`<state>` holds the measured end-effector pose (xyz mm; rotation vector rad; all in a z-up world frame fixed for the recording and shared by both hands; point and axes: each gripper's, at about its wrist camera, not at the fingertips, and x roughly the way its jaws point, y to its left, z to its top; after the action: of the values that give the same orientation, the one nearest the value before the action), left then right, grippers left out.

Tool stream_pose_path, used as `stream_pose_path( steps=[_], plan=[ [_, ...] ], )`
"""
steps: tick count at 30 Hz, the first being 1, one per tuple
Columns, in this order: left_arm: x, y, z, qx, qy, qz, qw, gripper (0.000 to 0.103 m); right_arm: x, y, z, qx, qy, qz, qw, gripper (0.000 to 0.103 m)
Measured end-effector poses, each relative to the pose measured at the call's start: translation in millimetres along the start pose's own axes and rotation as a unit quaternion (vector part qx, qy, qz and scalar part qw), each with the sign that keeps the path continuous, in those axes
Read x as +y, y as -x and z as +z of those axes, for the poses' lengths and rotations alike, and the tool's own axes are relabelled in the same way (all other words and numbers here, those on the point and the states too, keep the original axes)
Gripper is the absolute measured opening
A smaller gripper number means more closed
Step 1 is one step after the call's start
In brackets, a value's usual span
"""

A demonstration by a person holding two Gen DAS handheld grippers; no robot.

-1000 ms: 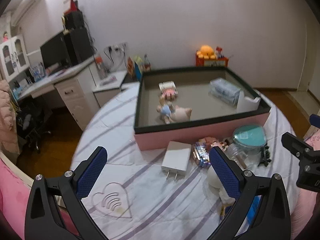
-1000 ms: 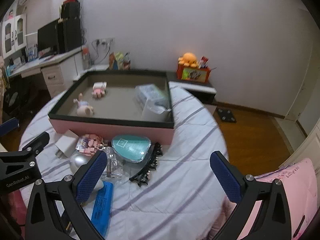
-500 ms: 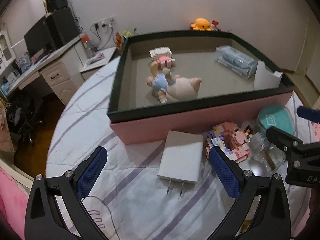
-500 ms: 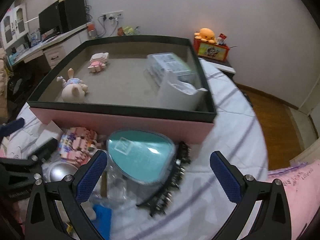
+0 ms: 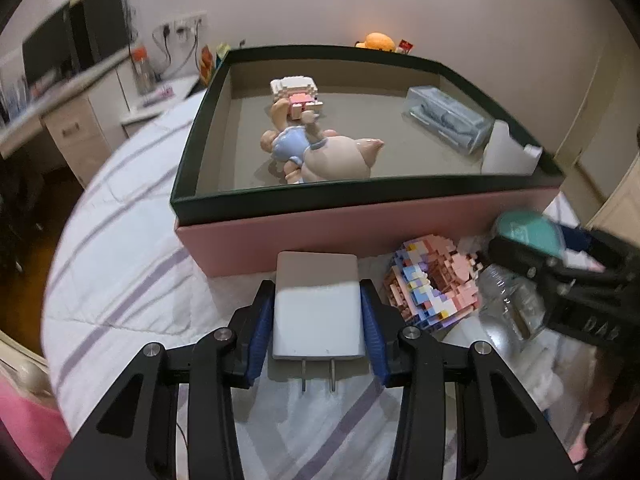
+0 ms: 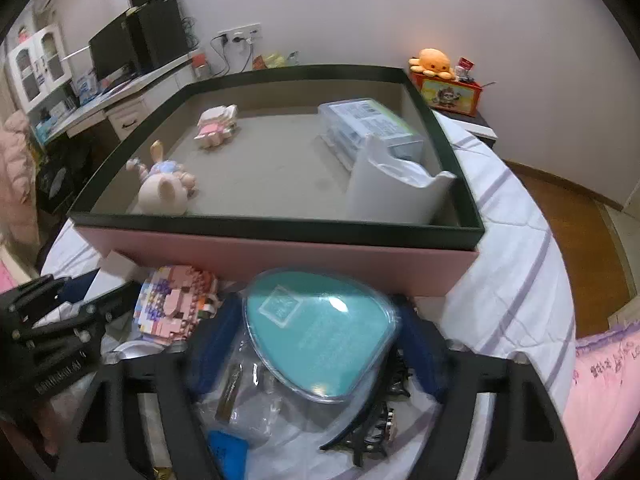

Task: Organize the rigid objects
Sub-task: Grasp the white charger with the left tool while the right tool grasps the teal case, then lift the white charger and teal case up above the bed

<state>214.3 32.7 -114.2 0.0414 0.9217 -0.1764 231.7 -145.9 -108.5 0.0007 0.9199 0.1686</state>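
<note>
With both grippers clamped, left gripper [image 5: 318,330] on the flat white plastic charger [image 5: 318,306], right gripper [image 6: 318,344] around the teal-lidded clear case [image 6: 318,330], both near the pink box [image 5: 360,232], grasping looks done; next, lifting over its dark rim.

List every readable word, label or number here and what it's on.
"AI": end of print on the left gripper; rest blurred.
"DA": start of print on the right gripper; rest blurred.
Labels on the teal lid, clear box and pink cloth: unreadable.
</note>
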Motion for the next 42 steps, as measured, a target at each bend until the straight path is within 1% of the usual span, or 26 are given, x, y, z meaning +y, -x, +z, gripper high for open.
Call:
stream_pose_path(
  steps=[1,6,21,26,31,36,37,40,41,42],
  plan=[
    [-2,1,-1,-0.002,-0.004,0.005,1.0,0.042,0,0,0,0.001,0.0,0.002,1.0,0.074],
    [5,4,-1,0.003,0.007,-0.003,1.0,0.042,3,-2,1,0.0,0.004,-0.006,1.0,0.074],
    [7,9,-1,0.003,0.011,0.008,0.9999,0.042,-1,11,2,-0.006,-0.012,0.005,1.0,0.073],
    [10,13,-2,0.002,0.019,0.011,0.9998,0.042,-2,18,3,-0.012,-0.017,0.009,1.0,0.07],
    [10,18,-4,0.0,0.017,0.016,0.9997,0.042,-3,26,2,-0.021,-0.021,0.011,1.0,0.064],
    [9,23,-5,-0.004,0.016,0.017,0.9997,0.042,1,26,-1,-0.018,-0.008,0.011,1.0,0.064],
    [9,23,-5,-0.004,0.016,0.017,0.9997,0.042,5,24,-3,-0.014,0.006,0.008,1.0,0.064],
    [8,22,-6,-0.001,0.015,0.018,0.9997,0.042,8,19,-4,-0.015,0.015,-0.004,1.0,0.065],
    [8,21,-6,0.001,0.014,0.019,0.9997,0.042,8,16,-5,-0.009,0.019,-0.006,1.0,0.065],
    [8,20,-5,0.002,0.014,0.019,0.9997,0.042,9,9,-6,0.007,0.026,-0.008,1.0,0.066]
  ],
)
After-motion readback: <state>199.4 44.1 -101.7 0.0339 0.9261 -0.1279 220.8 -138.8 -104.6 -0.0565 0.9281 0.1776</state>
